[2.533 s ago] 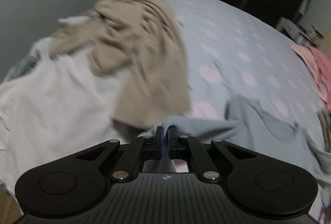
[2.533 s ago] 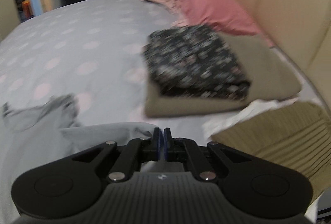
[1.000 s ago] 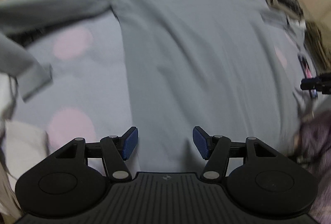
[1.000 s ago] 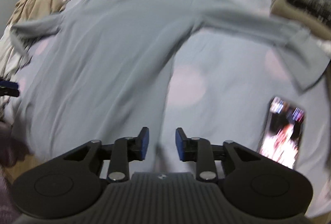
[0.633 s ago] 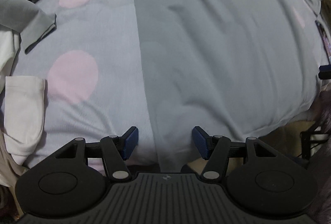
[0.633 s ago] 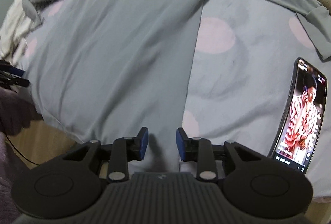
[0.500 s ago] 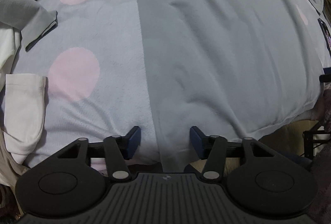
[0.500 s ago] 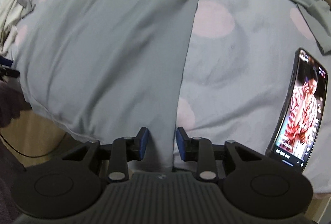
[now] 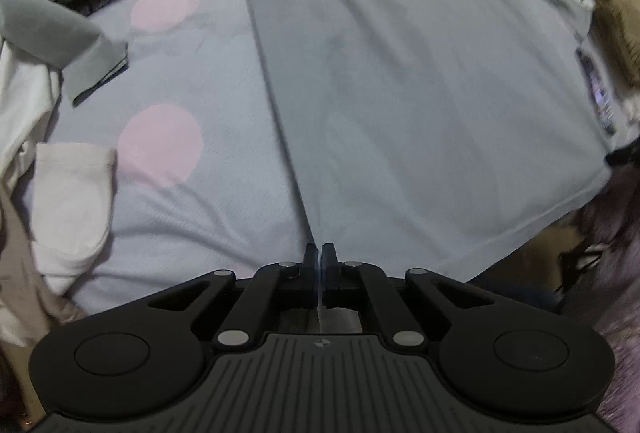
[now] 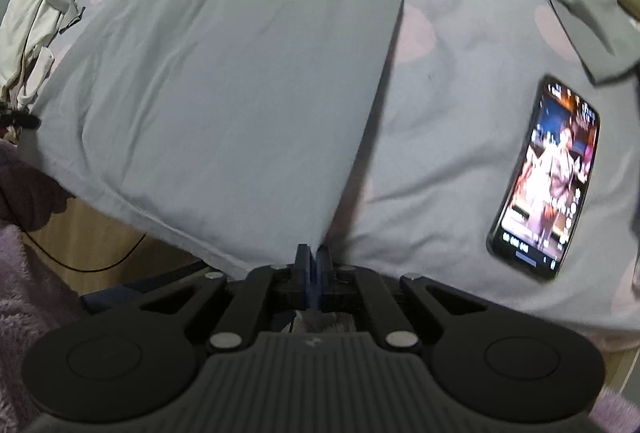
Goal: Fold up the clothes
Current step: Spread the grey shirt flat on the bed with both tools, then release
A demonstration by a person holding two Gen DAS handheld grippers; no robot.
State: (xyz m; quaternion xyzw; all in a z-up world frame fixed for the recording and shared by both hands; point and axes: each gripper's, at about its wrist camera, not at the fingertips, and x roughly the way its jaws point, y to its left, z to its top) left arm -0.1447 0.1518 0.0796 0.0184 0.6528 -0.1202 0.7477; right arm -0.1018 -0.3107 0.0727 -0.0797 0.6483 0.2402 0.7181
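My left gripper [image 9: 319, 257] is clamped on the shirt's [image 9: 420, 81] near left hem corner; my right gripper [image 10: 313, 258] pinches the right corner. The fabric inside both jaws is hidden. The shirt lies flat, hem overhanging the bed [image 9: 168, 193] edge, sleeves spread. A lit phone [image 10: 548, 177] lies right; pale clothes [image 9: 68, 201] crowd left.

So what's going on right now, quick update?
Left gripper shut on grey shirt hem corner. Right gripper shut on the other corner. Shirt flat on bed, sleeves spread. Phone beside it, screen lit.
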